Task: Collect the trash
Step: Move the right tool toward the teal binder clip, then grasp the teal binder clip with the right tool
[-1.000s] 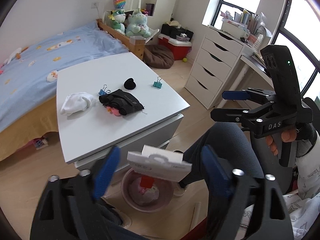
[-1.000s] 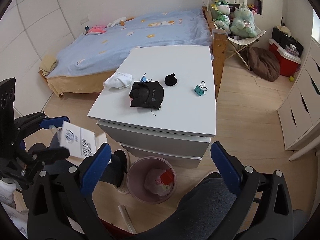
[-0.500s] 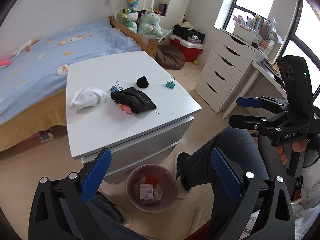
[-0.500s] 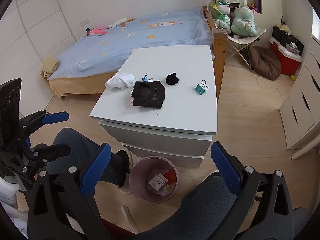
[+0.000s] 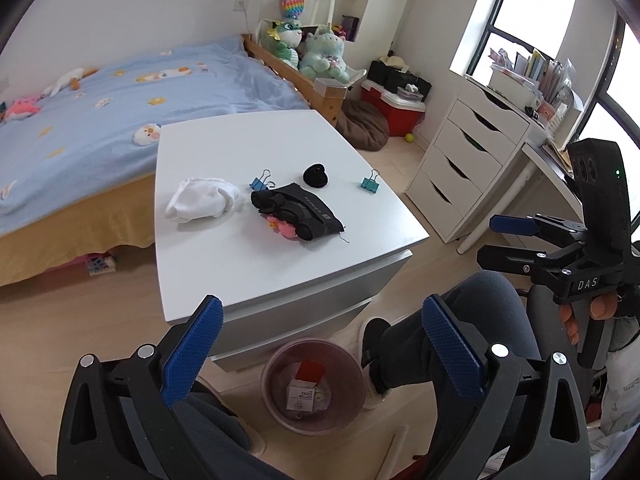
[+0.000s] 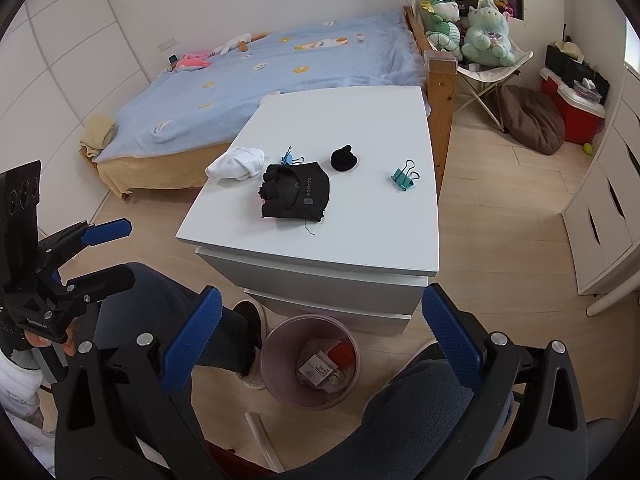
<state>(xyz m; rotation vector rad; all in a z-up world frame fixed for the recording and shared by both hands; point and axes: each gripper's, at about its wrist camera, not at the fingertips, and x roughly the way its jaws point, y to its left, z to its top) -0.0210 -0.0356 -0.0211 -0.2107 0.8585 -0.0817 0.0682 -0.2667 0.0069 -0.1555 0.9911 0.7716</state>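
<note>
A pink trash bin stands on the floor in front of the white table. Inside it lie a white printed card box and a red scrap. My left gripper hangs above the bin, open and empty. My right gripper is also open and empty. On the table lie a black cloth, a white sock, a small black piece and two binder clips.
A person's legs flank the bin. A blue bed borders the table's far left. White drawers, a brown cushion and a red cooler stand to the right. A teal clip lies near the table's right edge.
My left gripper let go of the white card box, which dropped into the bin. Its jaws spread wide and the view tilted up toward the table. The right gripper stayed open.
</note>
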